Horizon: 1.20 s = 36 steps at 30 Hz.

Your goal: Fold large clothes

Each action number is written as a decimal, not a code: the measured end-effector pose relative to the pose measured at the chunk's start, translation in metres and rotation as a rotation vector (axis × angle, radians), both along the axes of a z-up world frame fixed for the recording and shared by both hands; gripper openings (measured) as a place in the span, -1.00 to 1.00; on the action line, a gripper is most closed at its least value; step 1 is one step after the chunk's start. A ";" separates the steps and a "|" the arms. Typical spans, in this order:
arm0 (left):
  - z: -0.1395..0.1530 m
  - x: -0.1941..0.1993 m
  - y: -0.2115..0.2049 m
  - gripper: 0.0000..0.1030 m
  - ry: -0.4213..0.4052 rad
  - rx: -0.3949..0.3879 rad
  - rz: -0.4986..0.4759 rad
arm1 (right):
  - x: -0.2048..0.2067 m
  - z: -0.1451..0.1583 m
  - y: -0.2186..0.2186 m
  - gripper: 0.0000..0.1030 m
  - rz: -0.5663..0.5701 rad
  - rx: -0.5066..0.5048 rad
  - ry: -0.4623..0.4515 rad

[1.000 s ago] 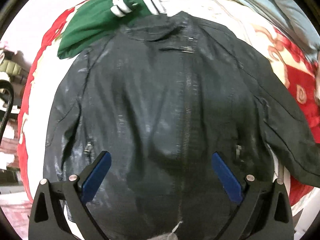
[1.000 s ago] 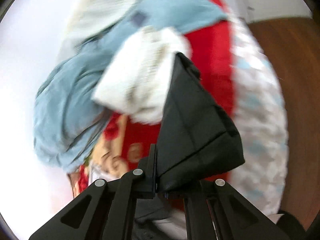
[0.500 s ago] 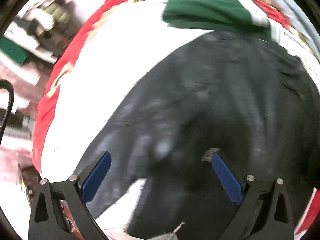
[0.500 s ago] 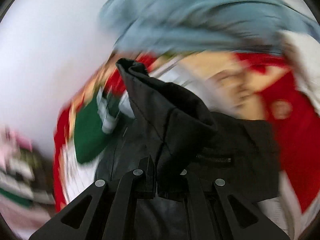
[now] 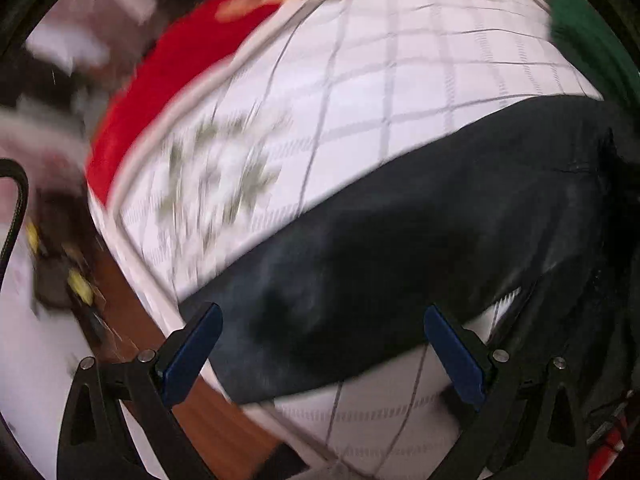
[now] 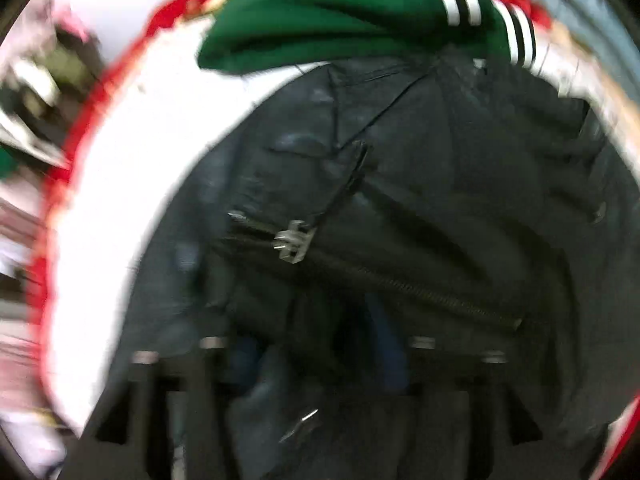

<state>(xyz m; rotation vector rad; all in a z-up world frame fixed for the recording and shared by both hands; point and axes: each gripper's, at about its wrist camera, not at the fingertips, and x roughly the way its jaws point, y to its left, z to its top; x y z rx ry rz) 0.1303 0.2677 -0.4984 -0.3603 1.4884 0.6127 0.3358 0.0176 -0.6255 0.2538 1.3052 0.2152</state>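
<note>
A black zip jacket [image 6: 420, 208] lies on a white quilted bed cover [image 5: 360, 92]. In the left wrist view its left sleeve [image 5: 380, 264] stretches across the cover toward the bed edge. My left gripper [image 5: 320, 344] is open and empty, just above the sleeve's cuff end. My right gripper [image 6: 316, 360] is low over the jacket front, near the zipper pull [image 6: 294, 240]. The frame is blurred and dark fabric covers its fingers, so I cannot tell whether it holds the fabric.
A green garment with white stripes [image 6: 340, 12] lies by the jacket's collar; it also shows in the left wrist view [image 5: 592, 40]. The cover has a red border [image 5: 168, 68]. A brown wooden floor [image 5: 132, 320] lies beyond the bed edge.
The left gripper swung left from the jacket body to its left sleeve near the bed edge. The right gripper carried the right sleeve over onto the jacket front and came down low.
</note>
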 end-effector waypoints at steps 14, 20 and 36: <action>-0.094 -0.105 0.093 0.62 -0.207 -0.470 0.704 | -0.067 -0.018 -0.057 0.29 -0.155 0.050 0.198; -0.064 -0.097 0.144 -0.55 -0.282 -0.209 0.602 | -0.059 -0.013 -0.037 0.29 -0.149 0.040 0.172; -0.107 -0.065 0.175 -0.04 -0.734 -0.631 0.731 | -0.056 0.003 -0.027 0.29 -0.136 0.091 0.203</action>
